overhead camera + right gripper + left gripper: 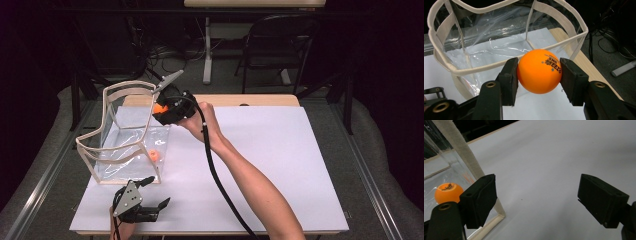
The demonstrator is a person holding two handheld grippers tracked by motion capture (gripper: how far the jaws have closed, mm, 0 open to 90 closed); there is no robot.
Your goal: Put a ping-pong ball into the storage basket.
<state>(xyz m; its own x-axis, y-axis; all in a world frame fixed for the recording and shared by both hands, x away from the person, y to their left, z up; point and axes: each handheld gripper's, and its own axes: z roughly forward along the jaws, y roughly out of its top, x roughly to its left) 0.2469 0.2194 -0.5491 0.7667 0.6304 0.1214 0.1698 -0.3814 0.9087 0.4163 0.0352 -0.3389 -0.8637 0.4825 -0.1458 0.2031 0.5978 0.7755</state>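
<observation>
Right claw clamped on an orange ball, pads pressing it from both sides, printed logo turned up and toward the right pad. In the high view, same claw poised at the near right edge of the clear bag, ball just at rim level, about over the cloth rim. Looks like a drop into the bag coming up.

Second orange ball already lying on the bag's floor, near its front right corner; seen again through the plastic in the left gripper view. Left claw parked low on the white worktop just in front of the bag, jaws spread wide, holding nothing, one black pad close beside the bag's front corner strip.

To do this well: carry the ball fully past the cream rim before letting go, since the rim sags and bows inward and a release right over it could bounce the ball back onto the worktop. Keep the claw tilted down into the opening, open gently, no flick. Avoid leaning on the soft wall; likely to fold. Left claw close enough to steady the front corner if the bag tips.

As for pointing: round ball, so no long axis to speak of; logo alone marks its facing. Bag standing upright, mouth open to the top.
</observation>
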